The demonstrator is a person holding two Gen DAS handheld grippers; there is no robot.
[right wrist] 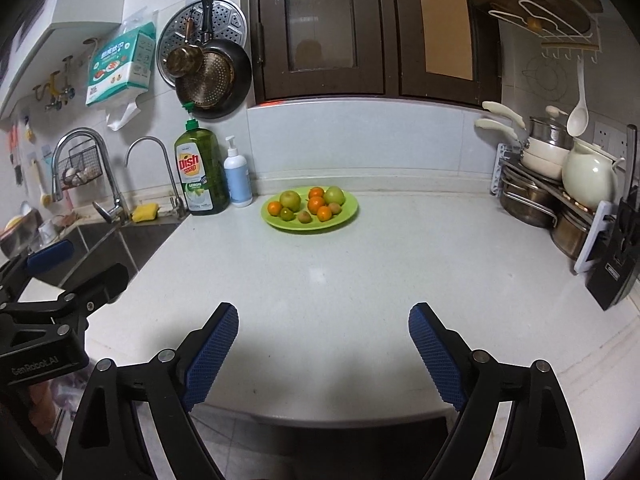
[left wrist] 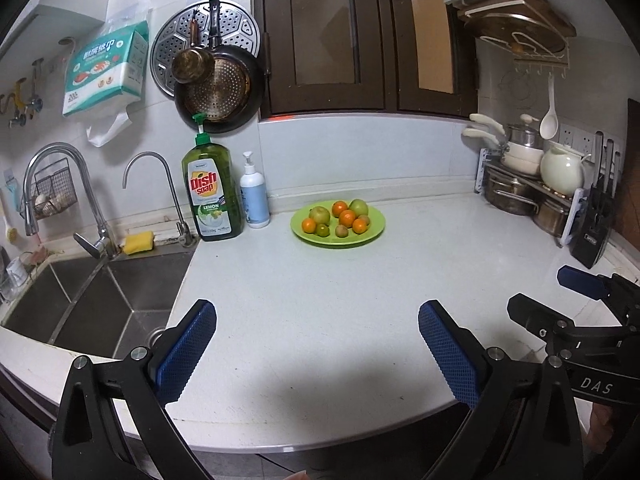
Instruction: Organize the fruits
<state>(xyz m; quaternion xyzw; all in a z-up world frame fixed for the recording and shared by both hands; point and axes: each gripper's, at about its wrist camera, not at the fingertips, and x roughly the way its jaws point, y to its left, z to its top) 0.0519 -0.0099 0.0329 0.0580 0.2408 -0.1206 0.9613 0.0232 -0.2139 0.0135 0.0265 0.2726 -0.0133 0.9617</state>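
Bare countertop (left wrist: pixel 320 300) up to fruit plate (left wrist: pixel 374 232).

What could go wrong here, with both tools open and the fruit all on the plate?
1. The fruit lies packed together on the green plate; wide jaws on the left tool or right tool may bump a neighbour, and round pieces could roll off.
2. The dish soap bottle and the white pump bottle stand just left of the plate; a sideways approach might topple them toward the sink.
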